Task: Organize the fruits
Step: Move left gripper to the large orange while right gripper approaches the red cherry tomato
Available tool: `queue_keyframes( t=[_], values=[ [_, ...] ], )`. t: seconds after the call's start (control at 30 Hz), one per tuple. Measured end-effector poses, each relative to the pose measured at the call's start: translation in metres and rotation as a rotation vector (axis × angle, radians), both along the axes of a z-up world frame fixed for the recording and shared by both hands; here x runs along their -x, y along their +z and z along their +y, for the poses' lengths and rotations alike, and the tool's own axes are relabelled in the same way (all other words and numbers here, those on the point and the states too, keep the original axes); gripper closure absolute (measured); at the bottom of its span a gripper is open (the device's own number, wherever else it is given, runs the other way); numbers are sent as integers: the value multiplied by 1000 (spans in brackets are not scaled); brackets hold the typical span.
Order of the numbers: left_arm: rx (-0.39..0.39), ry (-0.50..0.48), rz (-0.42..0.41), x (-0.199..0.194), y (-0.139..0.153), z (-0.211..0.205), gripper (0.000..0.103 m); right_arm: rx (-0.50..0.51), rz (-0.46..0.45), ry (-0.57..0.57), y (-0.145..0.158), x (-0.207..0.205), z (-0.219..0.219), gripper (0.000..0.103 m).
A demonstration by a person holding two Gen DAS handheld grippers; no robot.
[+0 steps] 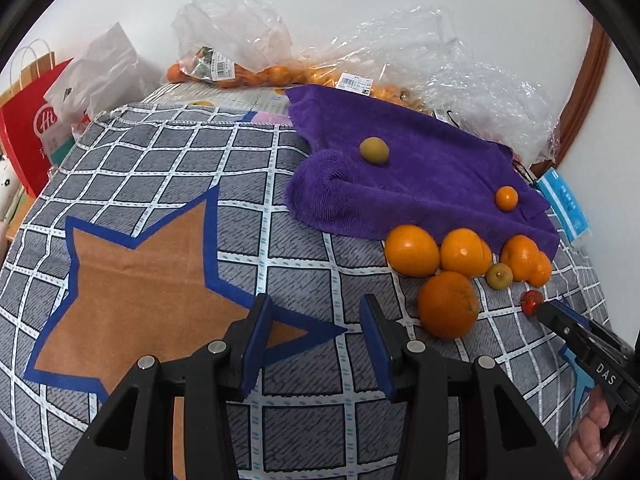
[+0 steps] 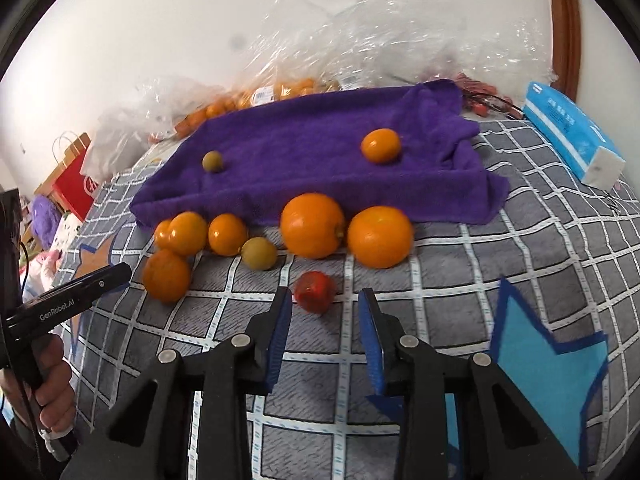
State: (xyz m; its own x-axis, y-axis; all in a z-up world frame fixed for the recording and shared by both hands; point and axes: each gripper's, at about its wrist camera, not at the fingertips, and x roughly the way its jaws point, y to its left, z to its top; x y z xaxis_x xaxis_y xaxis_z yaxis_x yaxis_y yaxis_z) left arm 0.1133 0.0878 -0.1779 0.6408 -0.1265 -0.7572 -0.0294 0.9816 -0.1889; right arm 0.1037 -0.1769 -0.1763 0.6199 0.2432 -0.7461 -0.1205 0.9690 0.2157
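A purple towel [image 1: 420, 172] [image 2: 320, 152] lies on the checked cloth. On it sit a small green fruit [image 1: 374, 151] [image 2: 212, 161] and a small orange [image 1: 507, 198] [image 2: 380, 145]. Several oranges [image 1: 412, 251] [image 2: 312, 226] and a green fruit [image 1: 497, 276] [image 2: 259, 253] lie in front of the towel. A small red fruit [image 1: 531, 301] [image 2: 315, 291] lies just ahead of my right gripper [image 2: 325, 298], which is open and empty. My left gripper [image 1: 316, 306] is open and empty over the cloth, left of the oranges.
Clear plastic bags [image 1: 236, 36] [image 2: 360, 40] with small oranges lie behind the towel. A blue tissue pack [image 2: 572, 136] [image 1: 564, 204] lies at the right. A red paper bag [image 1: 28, 128] [image 2: 76, 184] stands at the far left.
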Motion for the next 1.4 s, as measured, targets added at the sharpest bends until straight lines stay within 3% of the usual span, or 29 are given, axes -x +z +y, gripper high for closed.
queue_keyframes(
  t=[0.1,0.37,0.53,0.83,1.1,1.4],
  values=[
    [-27,-25,-17,2,-2,-5,60,4,9,-4,-4,-5,4,69],
    [28,-65,-24,3,-2,-3,54,37,20,-9,-10,-15,15,69],
    [75,-64,-31,4,-3,3,54,96,8,-29,-11,-17,20,78],
    [57,-89,-22,10,2,-3,54,70,-12,-23,-5,-9,7,79],
    [112,-164,-14,13,18,-37,54,59,-29,-44,4,4,-13,79],
    [2,-152,18,-5,3,-72,48,23,-13,-23,1,15,-23,79]
  ],
)
